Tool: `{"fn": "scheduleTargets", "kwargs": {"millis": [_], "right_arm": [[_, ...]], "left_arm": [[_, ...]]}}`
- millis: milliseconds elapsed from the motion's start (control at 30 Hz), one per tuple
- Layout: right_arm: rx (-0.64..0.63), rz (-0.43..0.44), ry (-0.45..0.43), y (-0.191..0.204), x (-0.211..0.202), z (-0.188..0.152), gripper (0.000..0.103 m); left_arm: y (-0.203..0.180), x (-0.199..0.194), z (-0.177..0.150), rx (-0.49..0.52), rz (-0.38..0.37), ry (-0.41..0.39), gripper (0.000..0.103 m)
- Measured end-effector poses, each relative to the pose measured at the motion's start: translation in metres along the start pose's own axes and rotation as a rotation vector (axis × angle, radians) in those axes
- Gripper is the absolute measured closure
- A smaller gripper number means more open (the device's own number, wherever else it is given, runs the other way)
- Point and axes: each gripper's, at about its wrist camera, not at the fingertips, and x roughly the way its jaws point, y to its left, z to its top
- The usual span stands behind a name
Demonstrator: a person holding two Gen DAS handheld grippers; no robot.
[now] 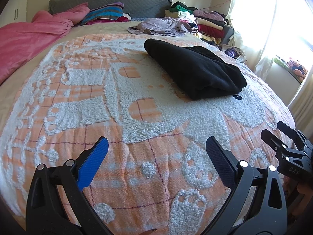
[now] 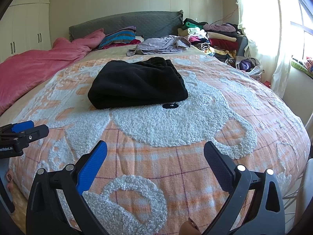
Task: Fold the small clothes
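Starting at the left, our left gripper [image 1: 156, 168] hangs over the near part of the orange-and-white bedspread [image 1: 137, 156], its blue-padded fingers [image 1: 93, 166] spread wide with nothing between them. From this wrist view the folded black garment [image 1: 193, 68] lies at about one o'clock, well apart from the jaws, resting flat on the bedspread as a thick, doubled bundle.

Moving right, our right gripper [image 2: 155, 166] is equally spread and empty, and in its own view the black garment [image 2: 137, 82] sits at about eleven o'clock, so the bundle lies between the two grippers and further up the bed.

We judge this piece looks finished, and the step in hand is likely fetching the next one. The crumpled lilac garment [image 2: 160, 46] lies beyond the black bundle at about twelve o'clock, near the stacked clothes [image 2: 215, 37] by the window. To do this well, we should reach around the black bundle, not over it, so we do not drag the fold open, and pinch only one layer of the lilac cloth at an edge.
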Motion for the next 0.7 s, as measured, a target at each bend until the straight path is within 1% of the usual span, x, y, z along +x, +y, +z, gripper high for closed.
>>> {"fn": "scheduleTargets", "kwargs": {"millis": [200, 233, 300, 400, 467, 533, 567, 600, 633, 667, 700], "right_arm": [[0.021, -0.014, 0.006, -0.007, -0.001, -0.001, 0.005], [0.027, -0.023, 0.009, -0.01, -0.002, -0.002, 0.005], [0.047, -0.048, 0.019, -0.021, -0.003, -0.004, 0.005], [0.114, -0.121, 0.036, -0.052, -0.005, -0.008, 0.005], [0.203, -0.207, 0.048, -0.091, -0.01, -0.011, 0.005], [0.274, -0.306, 0.047, -0.133, -0.018, -0.015, 0.005], [0.319, -0.379, 0.046, -0.162, -0.024, -0.018, 0.005], [0.351, -0.427, 0.046, -0.184, -0.028, -0.021, 0.005], [0.4, -0.528, 0.051, -0.222, -0.037, -0.026, 0.005], [0.437, -0.612, 0.061, -0.249, -0.043, -0.031, 0.005], [0.499, -0.703, 0.084, -0.291, -0.053, -0.039, 0.005]], "left_arm": [[0.002, 0.002, 0.0, -0.004, -0.013, 0.007, 0.01], [0.002, 0.002, 0.0, -0.008, -0.006, 0.009, 0.01], [0.007, 0.002, 0.0, -0.024, 0.043, 0.011, 0.01], [0.015, 0.001, 0.001, -0.059, 0.086, 0.007, 0.01], [0.024, -0.001, 0.002, -0.097, 0.088, 0.004, 0.01], [0.041, -0.002, 0.006, -0.142, 0.093, 0.018, 0.01], [0.05, -0.002, 0.01, -0.164, 0.098, 0.028, 0.009], [0.068, -0.003, 0.016, -0.2, 0.103, 0.039, 0.01], [0.084, -0.004, 0.021, -0.228, 0.118, 0.044, 0.01], [0.103, -0.007, 0.026, -0.252, 0.146, 0.047, 0.01], [0.126, -0.013, 0.032, -0.277, 0.188, 0.036, 0.01]]}}
